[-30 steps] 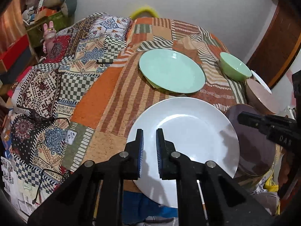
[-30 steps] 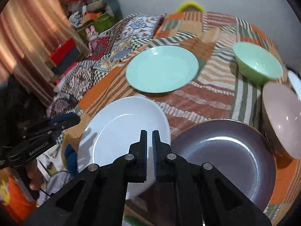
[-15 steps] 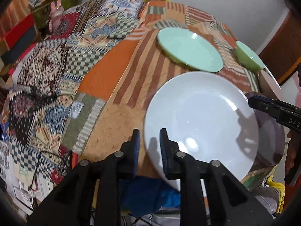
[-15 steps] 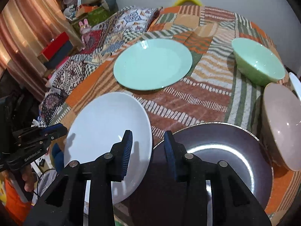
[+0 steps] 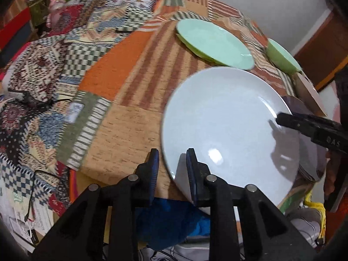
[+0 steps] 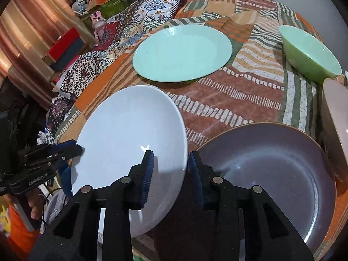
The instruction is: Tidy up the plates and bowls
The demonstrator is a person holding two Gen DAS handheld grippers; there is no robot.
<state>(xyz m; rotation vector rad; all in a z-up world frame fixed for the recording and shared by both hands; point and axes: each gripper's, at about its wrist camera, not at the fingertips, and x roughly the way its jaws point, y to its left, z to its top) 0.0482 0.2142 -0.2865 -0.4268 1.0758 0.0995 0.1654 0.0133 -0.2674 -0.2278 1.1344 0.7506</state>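
A white plate (image 5: pixel 228 130) (image 6: pixel 130 139) lies at the near edge of the patchwork-covered table. My left gripper (image 5: pixel 172 169) is open, its jaws on either side of the plate's near left rim. My right gripper (image 6: pixel 170 169) is open, its jaws on either side of the plate's right rim, next to a purple plate (image 6: pixel 269 178). A mint plate (image 5: pixel 214 42) (image 6: pixel 182 53) lies further back. A green bowl (image 6: pixel 308 52) (image 5: pixel 282 57) and a pink bowl (image 6: pixel 337 117) stand at the right.
The patchwork cloth (image 5: pixel 121 69) covers the table and drapes to the left. Boxes and a pink toy rabbit (image 6: pixel 99 25) sit at the far left. The table's near edge (image 5: pixel 121 180) is just in front of the left gripper.
Both grippers have opened from shut and moved in to the white plate's rim, left at its left edge, right at its right edge.
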